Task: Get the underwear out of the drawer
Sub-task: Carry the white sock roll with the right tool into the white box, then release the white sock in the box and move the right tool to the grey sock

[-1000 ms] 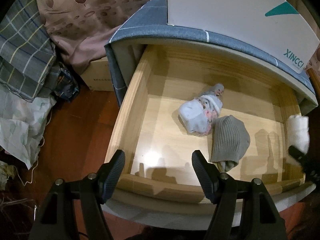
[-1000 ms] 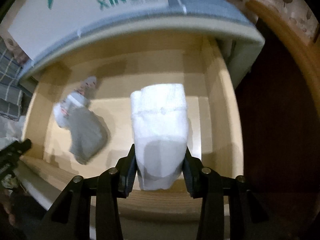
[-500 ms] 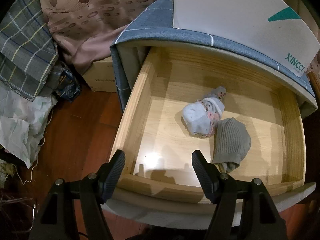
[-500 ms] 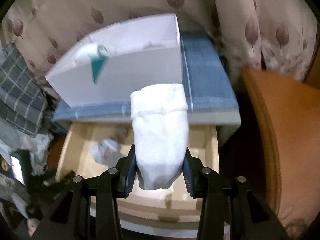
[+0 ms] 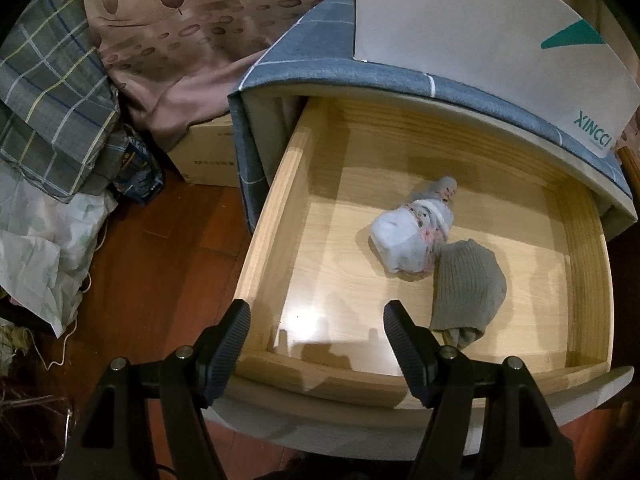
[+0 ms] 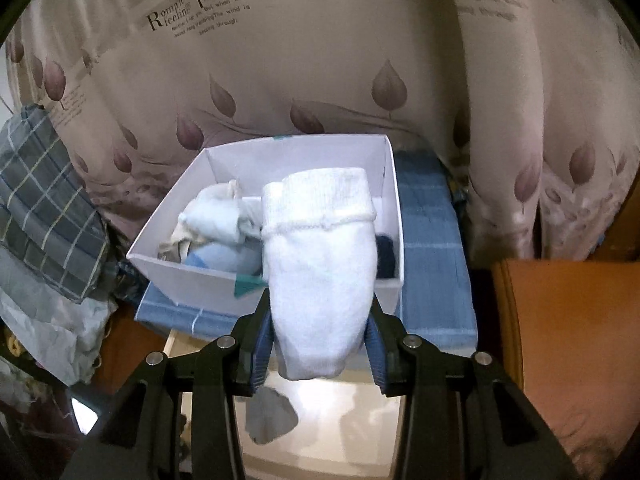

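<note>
A: Our right gripper (image 6: pixel 320 340) has its jaws clamped on the white roll (image 6: pixel 320 276). We see the pads pressing both sides of it, low down, and the folded cuff sticks up above.

B: And our left gripper (image 5: pixel 316 330)?

A: Its jaws are wide apart with nothing in them. It hangs over the front left corner of the drawer (image 5: pixel 272 248).

B: Where is the white roll now?

A: Up in the air, out of the drawer. Behind it we see the white box (image 6: pixel 192 280), which sits on the blue checked cloth (image 6: pixel 432 272) on top of the cabinet. The box has soft pale clothes (image 6: pixel 216 220) in it.

B: What is left in the drawer?

A: Two things, near the middle. A white and flowery roll (image 5: pixel 408 240) and a grey ribbed roll (image 5: pixel 468 284). They touch each other, with the grey one nearer the front.

B: And farther out?

A: A leaf curtain (image 6: pixel 280 80) hangs behind the cabinet. A checked blanket (image 5: pixel 44 112) and a cardboard box (image 5: pixel 208 156) are on the left by the red wood floor (image 5: pixel 160 260).
</note>
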### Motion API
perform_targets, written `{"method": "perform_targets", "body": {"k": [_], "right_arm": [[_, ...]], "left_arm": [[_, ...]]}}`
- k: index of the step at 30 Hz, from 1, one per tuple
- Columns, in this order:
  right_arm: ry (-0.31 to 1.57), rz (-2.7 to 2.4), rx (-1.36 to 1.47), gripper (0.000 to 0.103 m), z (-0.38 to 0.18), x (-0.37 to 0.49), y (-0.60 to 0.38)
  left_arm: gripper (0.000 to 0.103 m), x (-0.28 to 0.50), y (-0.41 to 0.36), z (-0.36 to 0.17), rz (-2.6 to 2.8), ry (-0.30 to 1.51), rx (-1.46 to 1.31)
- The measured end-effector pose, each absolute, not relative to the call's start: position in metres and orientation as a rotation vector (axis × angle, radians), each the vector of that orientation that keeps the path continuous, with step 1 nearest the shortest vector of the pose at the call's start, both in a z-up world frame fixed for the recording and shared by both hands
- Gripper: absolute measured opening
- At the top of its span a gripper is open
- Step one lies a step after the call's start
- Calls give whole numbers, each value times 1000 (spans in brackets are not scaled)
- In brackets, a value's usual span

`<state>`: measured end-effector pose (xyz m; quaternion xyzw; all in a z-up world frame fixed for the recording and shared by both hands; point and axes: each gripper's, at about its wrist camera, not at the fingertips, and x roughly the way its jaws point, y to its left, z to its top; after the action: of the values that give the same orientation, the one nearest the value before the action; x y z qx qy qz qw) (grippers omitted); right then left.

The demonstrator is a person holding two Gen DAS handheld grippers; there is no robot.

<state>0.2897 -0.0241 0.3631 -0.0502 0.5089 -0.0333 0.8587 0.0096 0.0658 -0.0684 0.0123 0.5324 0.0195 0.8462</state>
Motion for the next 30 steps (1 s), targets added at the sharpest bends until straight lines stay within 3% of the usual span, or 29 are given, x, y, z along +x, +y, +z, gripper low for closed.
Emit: {"method": "perform_targets", "body": {"k": [12,30], "right_arm": [[1139,-61,-126,38,323,361,-7],[1270,-114,-95,43,262,385,-13]], "left_arm": [[71,11,66,-70,28,1127,16],[71,13,62,-74,7,1149,-24]]}}
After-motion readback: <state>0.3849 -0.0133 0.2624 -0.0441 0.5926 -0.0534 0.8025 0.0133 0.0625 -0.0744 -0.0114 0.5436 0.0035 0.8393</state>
